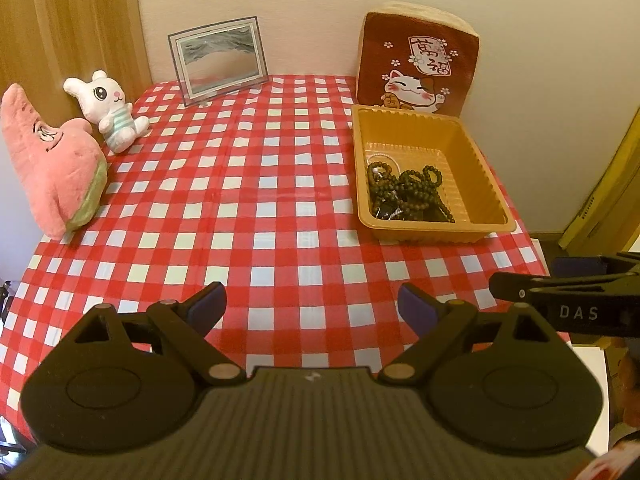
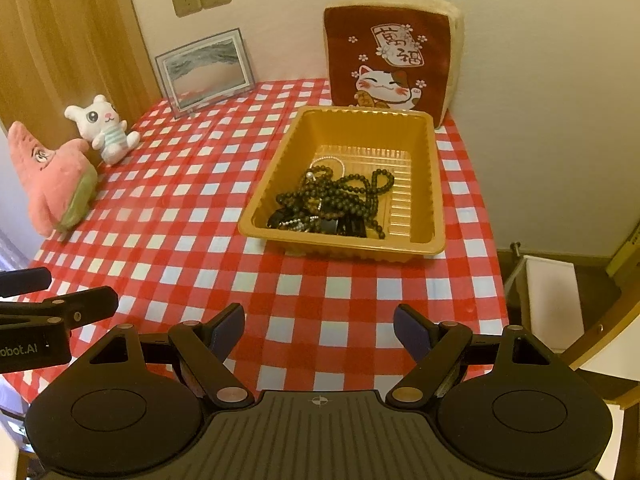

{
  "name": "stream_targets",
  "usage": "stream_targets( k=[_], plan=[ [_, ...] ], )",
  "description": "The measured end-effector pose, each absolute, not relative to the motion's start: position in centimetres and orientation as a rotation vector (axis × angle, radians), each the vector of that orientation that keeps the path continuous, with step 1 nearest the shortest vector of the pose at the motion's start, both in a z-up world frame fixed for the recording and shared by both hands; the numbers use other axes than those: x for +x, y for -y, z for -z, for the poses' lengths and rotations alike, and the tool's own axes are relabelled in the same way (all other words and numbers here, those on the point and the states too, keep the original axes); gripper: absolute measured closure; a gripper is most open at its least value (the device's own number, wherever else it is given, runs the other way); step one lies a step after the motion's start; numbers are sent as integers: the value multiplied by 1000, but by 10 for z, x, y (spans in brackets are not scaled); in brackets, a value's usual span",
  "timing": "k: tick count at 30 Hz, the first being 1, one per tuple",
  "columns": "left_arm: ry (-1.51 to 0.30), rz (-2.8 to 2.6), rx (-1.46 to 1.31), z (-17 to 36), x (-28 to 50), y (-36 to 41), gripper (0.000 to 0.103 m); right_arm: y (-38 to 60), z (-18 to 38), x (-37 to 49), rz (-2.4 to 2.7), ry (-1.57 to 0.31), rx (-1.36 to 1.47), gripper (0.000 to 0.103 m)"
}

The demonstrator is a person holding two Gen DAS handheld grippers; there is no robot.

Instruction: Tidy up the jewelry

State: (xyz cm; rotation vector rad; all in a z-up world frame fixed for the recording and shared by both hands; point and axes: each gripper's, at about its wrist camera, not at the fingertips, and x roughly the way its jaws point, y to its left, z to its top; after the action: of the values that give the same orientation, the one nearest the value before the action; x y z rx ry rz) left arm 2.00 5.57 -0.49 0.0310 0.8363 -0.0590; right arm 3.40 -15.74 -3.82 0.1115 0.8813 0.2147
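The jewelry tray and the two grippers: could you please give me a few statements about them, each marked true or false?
1. The dark bead strands lie tangled inside the orange tray. True.
2. The right gripper is shut on a bracelet. False: its jaws are open and hold nothing.
3. The left gripper hovers open over the checkered tablecloth. True.
4. The tray stands beside the pink star plush. False: it sits on the opposite side, in front of the lucky-cat cushion.
5. Some jewelry lies loose on the cloth. False: all visible pieces are in the tray.
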Motion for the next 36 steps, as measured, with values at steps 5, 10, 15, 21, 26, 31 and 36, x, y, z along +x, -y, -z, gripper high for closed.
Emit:
stream_targets(
  k=[5,10,15,21,26,31,36],
  plan=[
    [-837,60,31,5,21,-55,11,158,37,34,-216,-875,112,22],
    [-848,50,33,8,23,-55,11,157,36,35,-223,-871,108,22],
    [-854,46,37,12,26,-56,11,157,35,34,-230,-864,101,22],
    [-854,49,37,12,26,-56,11,157,35,34,-230,-864,101,22],
    [-852,58,40,13,27,-58,11,159,35,33,-227,-865,102,22],
    [-850,64,43,13,28,-58,11,159,35,33,-228,-864,101,22],
    [-848,65,44,12,28,-56,11,159,35,33,-228,-864,101,22]
  ],
)
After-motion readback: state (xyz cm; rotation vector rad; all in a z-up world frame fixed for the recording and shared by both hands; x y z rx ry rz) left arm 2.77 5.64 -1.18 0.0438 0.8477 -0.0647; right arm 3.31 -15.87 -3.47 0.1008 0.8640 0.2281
